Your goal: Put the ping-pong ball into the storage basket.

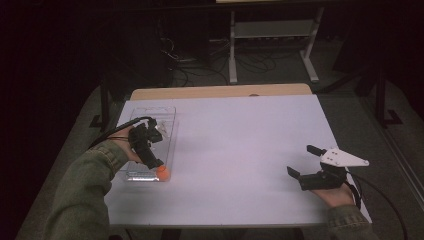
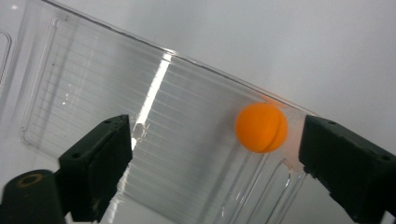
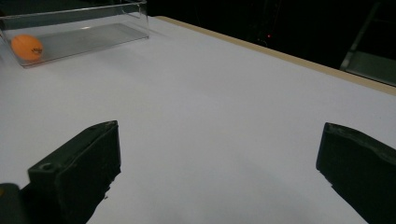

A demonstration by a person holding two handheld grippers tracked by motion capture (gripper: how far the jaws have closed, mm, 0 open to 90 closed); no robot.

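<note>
An orange ball (image 1: 163, 173) lies in the near right corner of a clear plastic tray (image 1: 150, 111) at the left of the white table. My left gripper (image 1: 156, 164) points down into the tray just over the ball. In the left gripper view the ball (image 2: 260, 127) rests on the tray's ribbed floor (image 2: 93, 93) between the jaws, closer to the right one, and neither jaw touches it; the left gripper (image 2: 215, 161) is open. My right gripper (image 1: 302, 160) rests open and empty near the table's front right. The right gripper view looks past that gripper (image 3: 219, 158) to the ball (image 3: 27, 46) in the tray (image 3: 93, 28).
The white table top (image 1: 235, 150) stretches between the two grippers, with a wooden strip (image 1: 220, 92) along its far edge. Behind it on the dark floor stand a white desk frame (image 1: 272, 30) and loose cables (image 1: 195, 60). A green sleeve (image 1: 85, 190) comes in at the lower left.
</note>
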